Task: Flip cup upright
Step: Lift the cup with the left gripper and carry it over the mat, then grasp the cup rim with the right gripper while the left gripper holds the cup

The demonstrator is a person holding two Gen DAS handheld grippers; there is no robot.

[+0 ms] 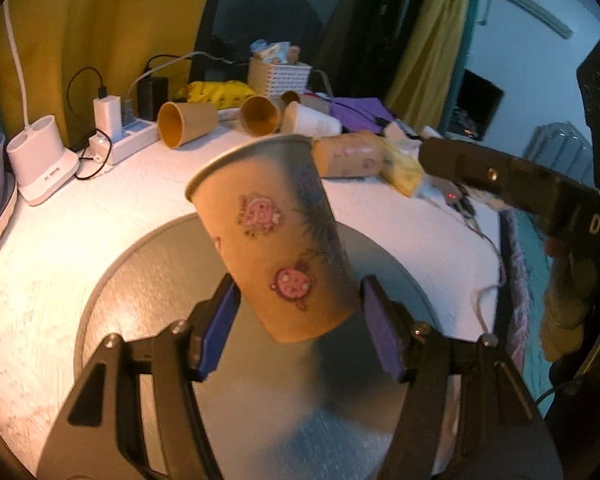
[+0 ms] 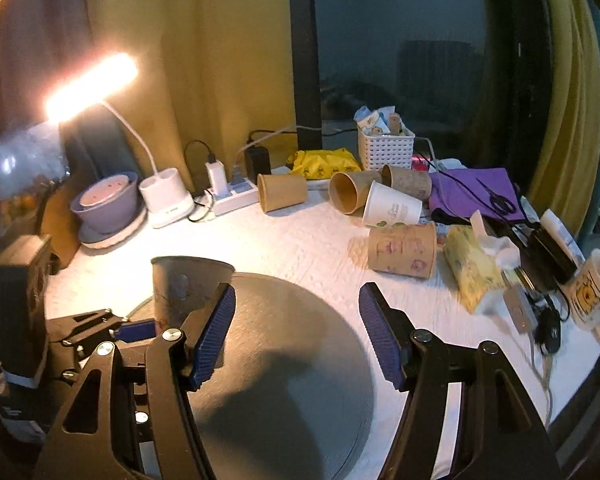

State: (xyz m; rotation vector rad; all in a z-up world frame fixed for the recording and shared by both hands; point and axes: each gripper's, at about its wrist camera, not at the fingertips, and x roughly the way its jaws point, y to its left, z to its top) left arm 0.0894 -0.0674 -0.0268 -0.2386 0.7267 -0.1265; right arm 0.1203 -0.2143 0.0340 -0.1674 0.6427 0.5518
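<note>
The left gripper [image 1: 298, 312] clamps the cup [image 1: 274, 236] mouth-up but tilted above the grey mat [image 1: 140, 288]; setting down remains. The right gripper [image 2: 296, 328] gapes wide, empty.

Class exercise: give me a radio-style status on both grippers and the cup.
Left gripper shut on cup, rim up, tilted, over grey mat. Right gripper open, empty, beside it. Nothing in the way on the mat.
</note>
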